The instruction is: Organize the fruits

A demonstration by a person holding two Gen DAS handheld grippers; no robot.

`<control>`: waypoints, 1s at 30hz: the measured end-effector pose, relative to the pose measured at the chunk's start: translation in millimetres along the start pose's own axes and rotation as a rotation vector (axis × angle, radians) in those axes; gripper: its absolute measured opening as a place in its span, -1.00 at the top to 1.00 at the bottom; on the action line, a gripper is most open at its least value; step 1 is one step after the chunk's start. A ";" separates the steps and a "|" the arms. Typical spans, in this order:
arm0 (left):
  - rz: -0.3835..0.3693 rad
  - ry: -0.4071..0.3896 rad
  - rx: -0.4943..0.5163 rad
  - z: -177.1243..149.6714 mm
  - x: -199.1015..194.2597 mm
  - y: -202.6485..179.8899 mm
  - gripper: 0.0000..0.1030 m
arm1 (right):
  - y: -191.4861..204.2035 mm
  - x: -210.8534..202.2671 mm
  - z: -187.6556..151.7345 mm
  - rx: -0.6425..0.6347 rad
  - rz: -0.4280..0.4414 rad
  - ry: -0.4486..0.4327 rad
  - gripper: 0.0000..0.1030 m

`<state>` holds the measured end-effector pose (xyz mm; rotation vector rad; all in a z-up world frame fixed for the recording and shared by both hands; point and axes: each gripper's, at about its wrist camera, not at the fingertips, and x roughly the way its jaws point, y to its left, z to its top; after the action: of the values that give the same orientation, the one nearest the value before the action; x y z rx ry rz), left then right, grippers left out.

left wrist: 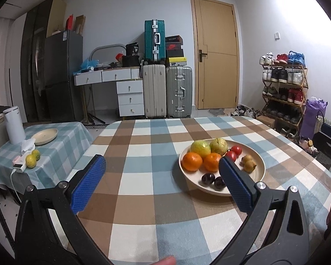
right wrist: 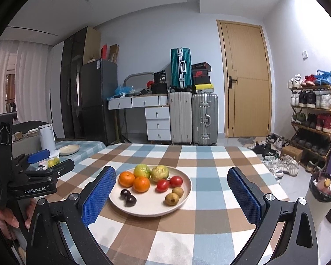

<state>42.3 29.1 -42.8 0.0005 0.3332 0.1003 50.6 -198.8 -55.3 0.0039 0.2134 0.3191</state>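
Note:
A cream plate (left wrist: 259, 172) (right wrist: 183, 196) on the checked table holds two oranges (left wrist: 192, 161) (right wrist: 126, 178), two green guavas (left wrist: 200, 147) (right wrist: 142, 170), two red tomatoes (left wrist: 231, 155) (right wrist: 162, 185), two dark plums (left wrist: 208, 178) (right wrist: 130, 200) and two small brown fruits (left wrist: 249, 165) (right wrist: 172, 198). My left gripper (left wrist: 161, 176) is open and empty, held above the table left of the plate. My right gripper (right wrist: 172, 194) is open and empty, its fingers either side of the plate, above it. The left gripper also shows in the right wrist view (right wrist: 48, 161).
A lower side table (left wrist: 61, 141) on the left carries an empty cream plate (left wrist: 44, 136) (right wrist: 68, 149), a white kettle (left wrist: 14, 124), two green-yellow citrus fruits (left wrist: 31, 161) and a power bank (left wrist: 18, 168). Suitcases, drawers, a door and a shoe rack stand behind.

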 end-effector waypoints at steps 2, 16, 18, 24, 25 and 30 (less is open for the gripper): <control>0.004 0.003 0.006 -2.5 3.3 -0.4 -0.98 | -1.4 2.7 -3.6 0.004 0.004 0.014 -1.00; -0.003 0.030 -0.002 -9.5 18.6 6.0 -0.98 | -4.0 18.8 -16.8 0.002 0.017 0.089 -1.00; -0.007 0.033 -0.011 -10.9 21.1 8.5 -0.98 | -1.2 20.2 -15.7 -0.011 0.015 0.102 -1.00; -0.017 -0.017 -0.020 -11.6 11.0 9.7 -0.98 | 2.9 18.2 -16.0 -0.036 0.014 0.092 -1.00; -0.017 -0.014 -0.020 -11.2 9.7 9.2 -0.98 | 2.7 17.6 -16.0 -0.036 0.015 0.089 -1.00; -0.017 -0.015 -0.020 -10.7 9.9 9.0 -0.98 | 2.5 16.5 -16.2 -0.039 0.017 0.083 -1.00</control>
<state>47.2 38.8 -56.0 -0.0215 0.3170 0.0870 61.8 -191.8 -74.5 -0.0459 0.2896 0.3408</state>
